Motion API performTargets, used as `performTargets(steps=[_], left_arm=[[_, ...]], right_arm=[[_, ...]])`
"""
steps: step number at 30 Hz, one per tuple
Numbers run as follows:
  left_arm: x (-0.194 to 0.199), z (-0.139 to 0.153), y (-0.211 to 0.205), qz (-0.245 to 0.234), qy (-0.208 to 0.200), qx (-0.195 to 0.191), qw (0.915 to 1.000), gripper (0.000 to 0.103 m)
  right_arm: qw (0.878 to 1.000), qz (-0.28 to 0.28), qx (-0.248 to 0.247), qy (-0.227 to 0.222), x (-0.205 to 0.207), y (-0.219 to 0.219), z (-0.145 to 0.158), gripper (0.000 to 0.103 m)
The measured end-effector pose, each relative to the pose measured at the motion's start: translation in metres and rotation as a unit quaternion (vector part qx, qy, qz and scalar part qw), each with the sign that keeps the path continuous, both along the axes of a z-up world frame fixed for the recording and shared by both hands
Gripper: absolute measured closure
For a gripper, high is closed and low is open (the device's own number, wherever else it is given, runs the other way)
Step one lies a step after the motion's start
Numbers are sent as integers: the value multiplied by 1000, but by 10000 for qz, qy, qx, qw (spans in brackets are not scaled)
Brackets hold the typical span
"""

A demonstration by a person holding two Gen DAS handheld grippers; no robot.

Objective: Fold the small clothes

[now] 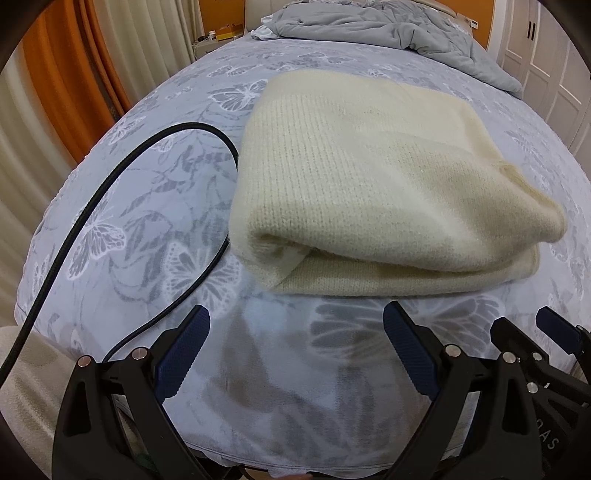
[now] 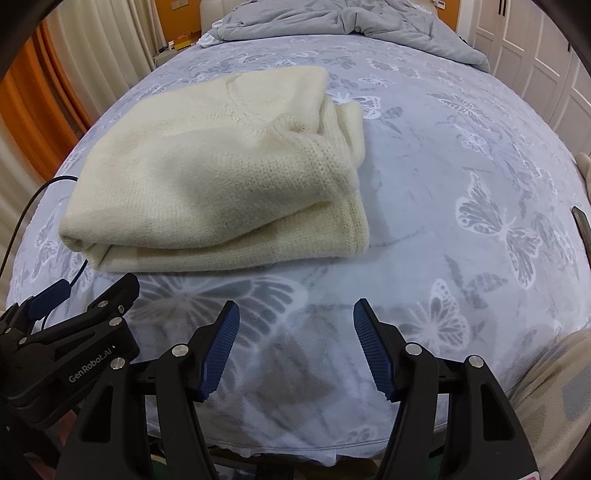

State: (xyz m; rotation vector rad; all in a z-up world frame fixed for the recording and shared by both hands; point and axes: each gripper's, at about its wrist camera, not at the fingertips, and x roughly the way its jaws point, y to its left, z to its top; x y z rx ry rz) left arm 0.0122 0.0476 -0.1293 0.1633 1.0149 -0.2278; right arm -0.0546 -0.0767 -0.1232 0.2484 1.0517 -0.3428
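We are holding both tools side by side over the near edge of the bed (image 1: 122, 206), each one tilting steeply down toward the butterfly-printed sheet. Our left tool (image 1: 295, 349) is standing released, its blue pads (image 1: 181, 354) spread wide with only bare sheet between them. Our right tool (image 2: 295, 347) is likewise standing released, its ribbed pads (image 2: 221, 350) parted and gripping nothing.

The cream knitted sweater (image 1: 369, 177) is lying folded in a thick bundle on the sheet, just ahead of the left tool's fingertips and slightly to its right, not touching them. From the right tool, the same sweater (image 2: 207, 177) is sitting ahead and to the left, its folded edge facing us and a ribbed cuff bunching at its far right corner.

A black cable (image 1: 99, 206) is looping across the sheet to the left of the left tool and running under the sweater's left side. Far ahead of both tools, a grey duvet (image 1: 388, 26) is lying crumpled at the head of the bed. In the right wrist view, the left tool's black body is showing at the lower left, close beside the right tool. Orange and pale curtains (image 1: 55, 92) are hanging off to the left.
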Motion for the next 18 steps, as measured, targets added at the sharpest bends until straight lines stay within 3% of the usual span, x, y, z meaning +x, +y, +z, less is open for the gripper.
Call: performTargets(steps=[18], left_arm=[[-14, 6, -7, -19, -314, 145, 9994, 10]], right_arm=[[10000, -3, 4, -29, -2, 2, 1, 40]])
